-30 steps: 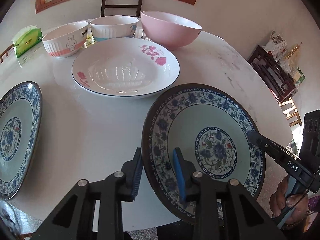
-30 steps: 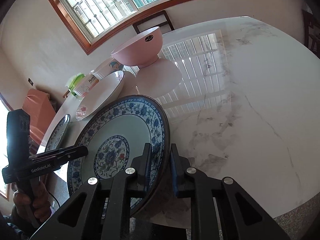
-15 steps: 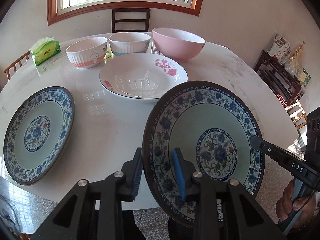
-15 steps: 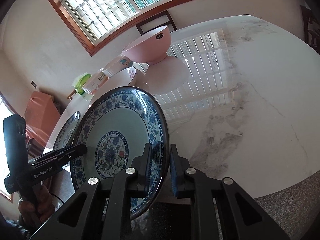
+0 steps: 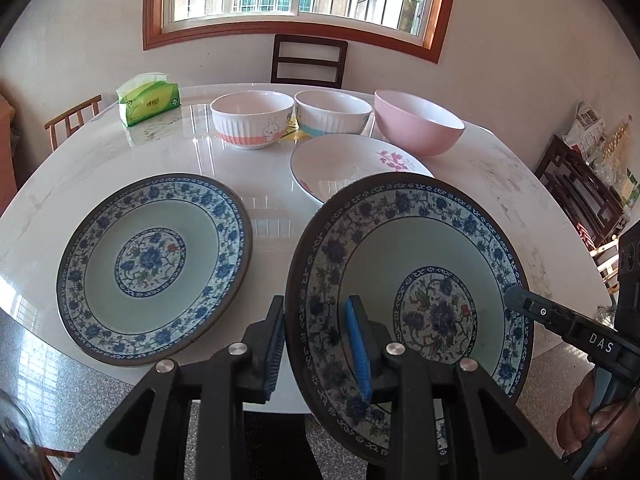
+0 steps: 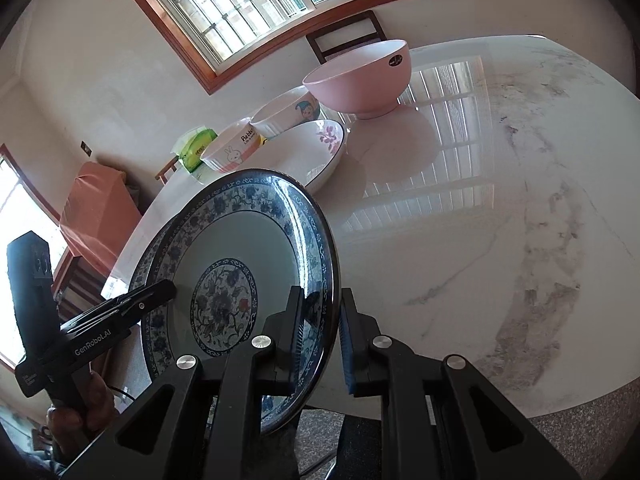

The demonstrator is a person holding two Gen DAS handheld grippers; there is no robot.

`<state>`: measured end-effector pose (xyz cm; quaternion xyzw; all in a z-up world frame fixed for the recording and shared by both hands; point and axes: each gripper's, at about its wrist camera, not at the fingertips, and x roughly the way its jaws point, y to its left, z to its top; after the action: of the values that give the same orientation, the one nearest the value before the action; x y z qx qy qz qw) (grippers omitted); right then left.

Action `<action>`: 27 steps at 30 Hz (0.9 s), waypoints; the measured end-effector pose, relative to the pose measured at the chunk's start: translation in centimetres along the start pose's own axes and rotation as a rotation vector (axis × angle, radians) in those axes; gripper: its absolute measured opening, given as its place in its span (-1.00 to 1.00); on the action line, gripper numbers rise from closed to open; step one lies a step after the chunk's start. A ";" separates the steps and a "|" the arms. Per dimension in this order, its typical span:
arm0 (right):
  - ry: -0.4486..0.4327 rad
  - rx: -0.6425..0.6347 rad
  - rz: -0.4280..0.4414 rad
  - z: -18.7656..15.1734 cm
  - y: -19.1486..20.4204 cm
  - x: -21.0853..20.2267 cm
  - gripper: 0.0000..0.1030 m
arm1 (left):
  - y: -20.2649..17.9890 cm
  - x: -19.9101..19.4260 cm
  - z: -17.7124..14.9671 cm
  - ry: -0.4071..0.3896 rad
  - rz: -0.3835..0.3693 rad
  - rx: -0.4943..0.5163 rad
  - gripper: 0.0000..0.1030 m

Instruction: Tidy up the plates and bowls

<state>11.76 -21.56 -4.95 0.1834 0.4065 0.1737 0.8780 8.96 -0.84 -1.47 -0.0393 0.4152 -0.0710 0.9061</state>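
Both grippers hold one blue-and-white patterned plate (image 5: 420,264) above the table's near edge, tilted; it also shows in the right wrist view (image 6: 240,240). My left gripper (image 5: 316,344) is shut on its left rim. My right gripper (image 6: 320,336) is shut on its right rim. A second matching plate (image 5: 156,264) lies flat on the table to the left. A white plate with pink flowers (image 5: 352,164) lies behind. Behind it stand a rabbit bowl (image 5: 252,124), a white bowl with a teal band (image 5: 332,116) and a pink bowl (image 5: 416,128).
The round white marble table (image 6: 500,200) has bare surface on its right half. A green tissue pack (image 5: 148,100) sits at the back left. A dark chair (image 5: 308,60) stands behind the table, and a wooden rack (image 5: 580,196) stands to the right.
The held plate has been lifted off the table and carried back and left. The second patterned plate has come fully into the left wrist view.
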 end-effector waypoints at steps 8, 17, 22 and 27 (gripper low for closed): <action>0.037 -0.039 0.026 1.1 3.3 2.8 -0.69 | 4.0 -0.8 0.2 -0.028 0.050 -0.058 -0.41; 0.076 -0.082 0.066 2.1 7.2 6.1 -0.69 | 8.6 -1.6 0.8 -0.069 0.116 -0.117 -0.41; 0.092 -0.113 0.077 2.7 9.3 7.8 -0.69 | 10.9 -1.7 1.2 -0.085 0.145 -0.146 -0.40; 0.102 -0.144 0.083 3.8 11.1 9.6 -0.68 | 12.8 -1.6 1.8 -0.098 0.171 -0.173 -0.40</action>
<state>18.82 -8.23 -3.73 0.1276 0.4293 0.2480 0.8590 10.55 12.03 -0.80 -0.0851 0.3767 0.0448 0.9213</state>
